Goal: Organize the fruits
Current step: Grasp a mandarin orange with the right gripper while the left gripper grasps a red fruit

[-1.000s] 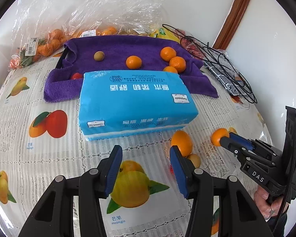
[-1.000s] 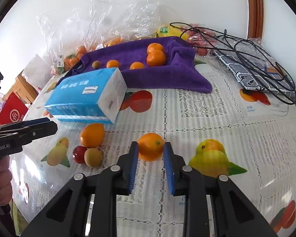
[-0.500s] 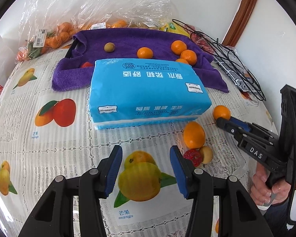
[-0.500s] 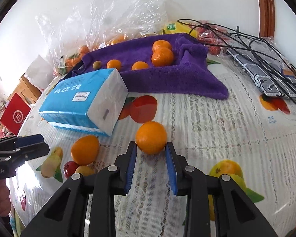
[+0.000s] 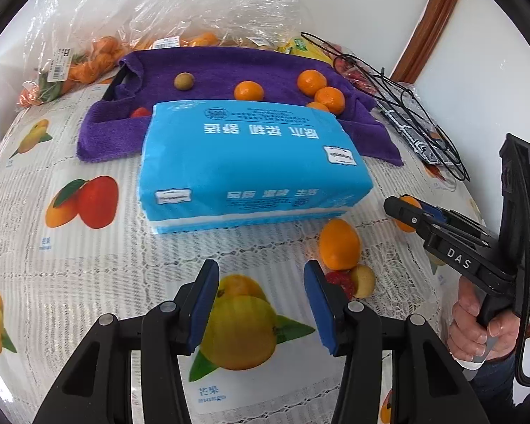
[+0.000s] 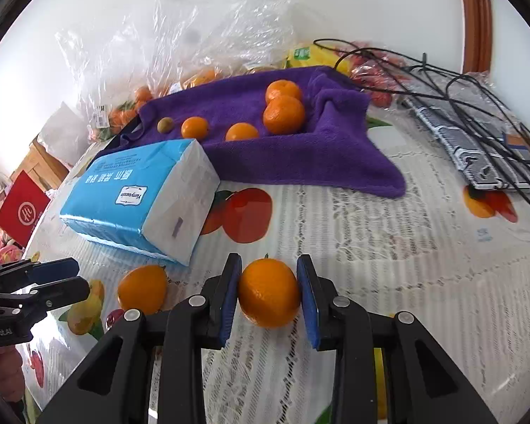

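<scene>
In the right wrist view the right gripper [image 6: 268, 296] has a small orange [image 6: 269, 293] squarely between its jaws, low in the middle of the frame. Both blue pads [image 6: 229, 296] lie against the fruit's flanks, so the jaws are pinching it; the orange bulges a little past the pad tips toward the top of the frame. Whether it is lifted or resting on the surface [image 6: 388, 247] I cannot quite tell from this angle.

To the lower left of it lies another orange [image 6: 143, 289], loose on the fruit-printed cloth, just in front of the blue tissue pack [image 6: 137, 198]. Higher up, in the centre of the frame, a purple towel [image 6: 300, 155] carries more oranges and one small brownish fruit [image 6: 165, 125].

In the left wrist view the left gripper [image 5: 261, 307] sits at the bottom of the frame with its jaws spread and nothing between them, only the printed mango picture below. A loose orange [image 5: 339, 243], a small red fruit [image 5: 341, 282] and a small yellow fruit [image 5: 362, 281] lie just to the right of its right-hand jaw, clear of the pads. A hand [image 5: 477, 321] at the right edge holds the other gripper.
</scene>
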`<control>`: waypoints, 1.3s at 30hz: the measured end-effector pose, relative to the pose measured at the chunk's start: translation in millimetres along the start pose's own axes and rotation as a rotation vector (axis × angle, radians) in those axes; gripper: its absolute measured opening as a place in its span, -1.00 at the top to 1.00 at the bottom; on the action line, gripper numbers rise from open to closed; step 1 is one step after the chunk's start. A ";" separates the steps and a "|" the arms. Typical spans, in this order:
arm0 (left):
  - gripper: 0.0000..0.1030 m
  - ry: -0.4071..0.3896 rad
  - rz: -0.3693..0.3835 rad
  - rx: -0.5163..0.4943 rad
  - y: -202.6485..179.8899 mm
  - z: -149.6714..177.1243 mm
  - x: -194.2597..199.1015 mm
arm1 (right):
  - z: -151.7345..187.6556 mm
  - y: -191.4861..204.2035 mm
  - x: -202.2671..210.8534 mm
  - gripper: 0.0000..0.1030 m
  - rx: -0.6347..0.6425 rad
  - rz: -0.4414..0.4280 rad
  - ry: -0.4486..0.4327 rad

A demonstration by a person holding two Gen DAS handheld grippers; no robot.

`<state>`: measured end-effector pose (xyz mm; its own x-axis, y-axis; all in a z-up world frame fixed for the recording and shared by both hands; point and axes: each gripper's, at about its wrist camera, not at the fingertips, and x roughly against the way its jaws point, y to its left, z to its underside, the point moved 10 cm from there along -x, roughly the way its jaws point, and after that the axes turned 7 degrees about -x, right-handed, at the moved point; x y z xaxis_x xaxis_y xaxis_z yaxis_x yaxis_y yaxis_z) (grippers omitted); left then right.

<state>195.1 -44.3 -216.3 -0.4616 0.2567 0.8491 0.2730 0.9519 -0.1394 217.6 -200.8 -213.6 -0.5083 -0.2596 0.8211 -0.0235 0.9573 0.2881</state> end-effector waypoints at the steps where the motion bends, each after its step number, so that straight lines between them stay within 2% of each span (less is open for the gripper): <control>1: 0.09 -0.002 0.013 -0.005 -3.7 -0.1 -0.3 | -0.1 -3.1 4.0 0.37 -0.004 0.006 -0.009; 8: 0.09 -0.006 0.072 -0.076 -36.3 0.4 -6.5 | 11.7 -28.3 31.3 0.37 -0.053 0.044 -0.030; 13: 0.08 0.035 0.055 -0.075 -39.8 10.1 -21.1 | 26.7 -38.0 39.3 0.37 -0.078 0.059 -0.024; 16: 0.08 0.022 0.006 -0.105 -37.7 12.6 -19.4 | 32.7 -40.9 39.3 0.37 -0.081 0.061 -0.016; 22: 0.09 0.013 0.008 -0.104 -35.5 8.7 -21.3 | 35.7 -36.8 36.8 0.37 -0.077 0.049 -0.011; 25: 0.27 0.006 0.013 -0.113 -38.8 7.0 -22.8 | 37.3 -35.1 36.9 0.37 -0.072 0.049 -0.007; 27: 0.48 0.000 0.017 -0.118 -42.0 6.9 -23.7 | 39.9 -33.7 35.3 0.37 -0.071 0.043 0.004; 28: 0.50 -0.002 0.020 -0.123 -43.8 7.2 -24.1 | 42.3 -31.9 33.6 0.37 -0.067 0.040 0.014; 39: 0.51 -0.015 0.017 -0.100 -32.8 14.3 -14.7 | 50.2 -25.1 33.8 0.37 0.016 0.089 0.006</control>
<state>180.9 -76.9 -231.5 -0.4681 0.2760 0.8395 0.3633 0.9261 -0.1018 157.8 -227.2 -217.8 -0.5039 -0.1739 0.8461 0.0076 0.9786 0.2057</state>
